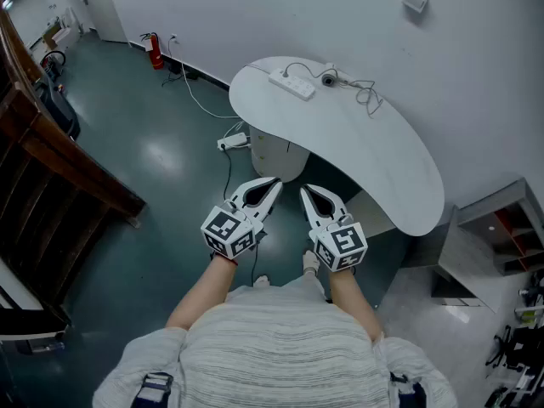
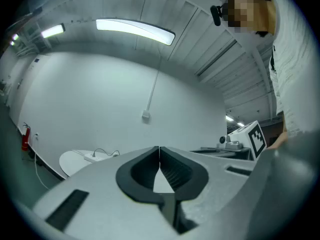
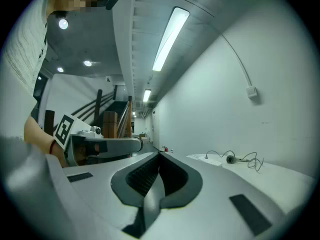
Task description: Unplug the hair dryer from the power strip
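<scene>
A white power strip (image 1: pixel 291 84) lies at the far left end of a white curved table (image 1: pixel 382 160), with a small hair dryer (image 1: pixel 330 79) and its tangled cord (image 1: pixel 367 94) beside it. In the right gripper view the hair dryer (image 3: pixel 230 159) and the power strip (image 3: pixel 210 157) show small on the table. The left gripper view catches the power strip (image 2: pixel 91 158) far off. My left gripper (image 1: pixel 274 184) and right gripper (image 1: pixel 305 193) are held side by side in front of my body, well short of the table, both shut with nothing between the jaws.
A white pedestal (image 1: pixel 276 153) carries the table, and a second power strip (image 1: pixel 232 142) lies on the dark green floor below. A red fire extinguisher (image 1: pixel 155 51) stands by the wall. A wooden stair rail (image 1: pixel 59 155) runs at the left; grey shelving (image 1: pixel 497 232) stands at the right.
</scene>
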